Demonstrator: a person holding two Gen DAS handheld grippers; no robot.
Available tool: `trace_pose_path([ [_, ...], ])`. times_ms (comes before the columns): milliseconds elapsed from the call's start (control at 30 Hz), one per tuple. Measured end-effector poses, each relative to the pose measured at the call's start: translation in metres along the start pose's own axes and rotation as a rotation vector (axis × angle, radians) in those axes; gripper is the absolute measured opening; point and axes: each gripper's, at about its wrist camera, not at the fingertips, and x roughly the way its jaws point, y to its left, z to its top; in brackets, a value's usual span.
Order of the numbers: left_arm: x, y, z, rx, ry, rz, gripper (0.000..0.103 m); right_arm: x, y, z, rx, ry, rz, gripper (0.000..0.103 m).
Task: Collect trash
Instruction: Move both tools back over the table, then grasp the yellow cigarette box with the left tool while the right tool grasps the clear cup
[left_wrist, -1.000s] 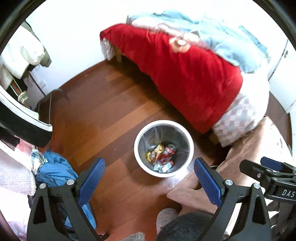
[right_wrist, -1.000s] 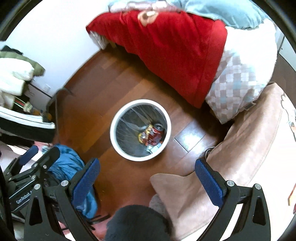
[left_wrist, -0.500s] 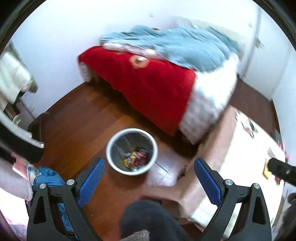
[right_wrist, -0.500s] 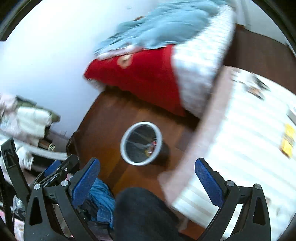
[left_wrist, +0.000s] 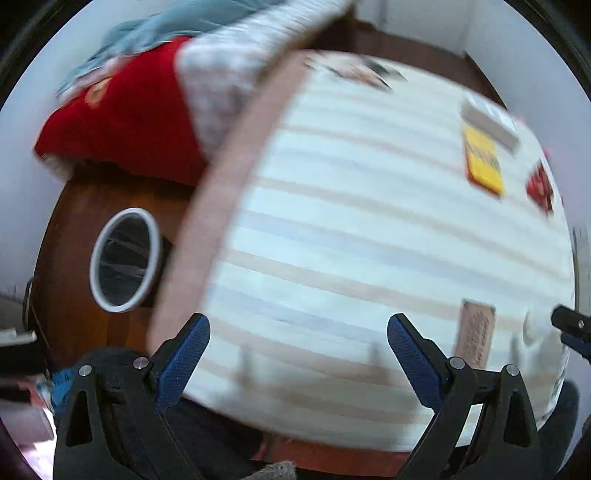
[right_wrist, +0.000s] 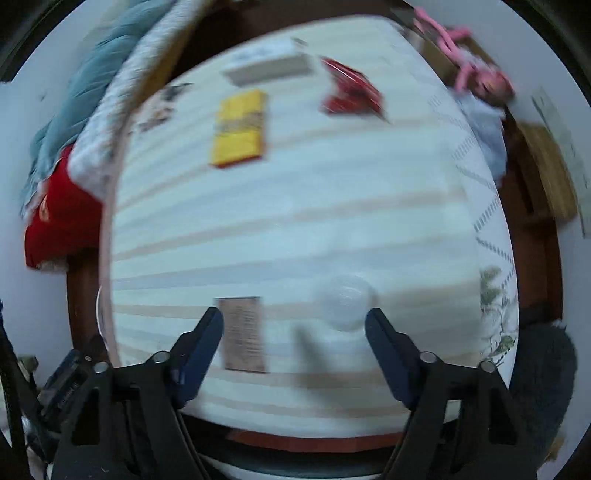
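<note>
Both views are motion-blurred. A striped white tablecloth covers a table (left_wrist: 369, 240) (right_wrist: 295, 229). On it lie a yellow packet (right_wrist: 240, 127) (left_wrist: 482, 162), a red wrapper (right_wrist: 351, 92) (left_wrist: 539, 186), a brown flat packet (right_wrist: 242, 334) (left_wrist: 474, 330), a clear plastic lid (right_wrist: 345, 299) and a white box (right_wrist: 269, 68). The white-rimmed trash bin (left_wrist: 123, 258) stands on the wood floor left of the table. My left gripper (left_wrist: 297, 354) is open and empty above the table's near edge. My right gripper (right_wrist: 293, 347) is open and empty, between the brown packet and the clear lid.
A bed with a red blanket (left_wrist: 122, 125) and blue quilt (right_wrist: 74, 96) lies beyond the table at the left. A pink object (right_wrist: 476, 74) and a cardboard box (right_wrist: 546, 166) sit at the far right. Blue clothes (left_wrist: 61, 384) lie on the floor.
Both grippers have swung right and up from over the trash bin to over the striped table. The bin has shifted to the left edge. Both stay open and empty.
</note>
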Motion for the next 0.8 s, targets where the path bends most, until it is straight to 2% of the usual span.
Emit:
trace_pose_path([
  [133, 0.009, -0.035, -0.007, 0.054, 0.029, -0.002, 0.098, 0.028, -0.017, -0.003, 0.023, 0.025, 0.025, 0.069],
  [200, 0.01, -0.045, -0.006, 0.072, 0.036, -0.002, 0.098, 0.037, -0.018, -0.003, 0.02, 0.037, 0.028, 0.058],
  [233, 0.01, -0.05, -0.005, 0.08, 0.036, 0.004, 0.098, 0.042, -0.019, -0.002, 0.02, 0.041, 0.032, 0.046],
  [267, 0.011, -0.052, -0.003, 0.086, 0.038, 0.004, 0.098, 0.046, -0.017, -0.001, 0.018, 0.042, 0.037, 0.041],
  [500, 0.016, -0.085, 0.035, 0.128, 0.04, -0.03, 0.098, 0.038, -0.03, 0.022, 0.044, -0.013, 0.077, 0.041],
  [600, 0.023, -0.114, 0.064, 0.161, 0.037, -0.075, 0.097, 0.035, -0.044, 0.052, 0.089, -0.023, 0.077, 0.041],
  [733, 0.042, -0.153, 0.108, 0.189, 0.07, -0.151, 0.097, 0.039, -0.055, 0.097, 0.1, -0.021, 0.026, 0.041],
  [800, 0.05, -0.169, 0.124, 0.202, 0.076, -0.164, 0.097, 0.041, -0.06, 0.115, 0.091, -0.017, 0.008, 0.041],
])
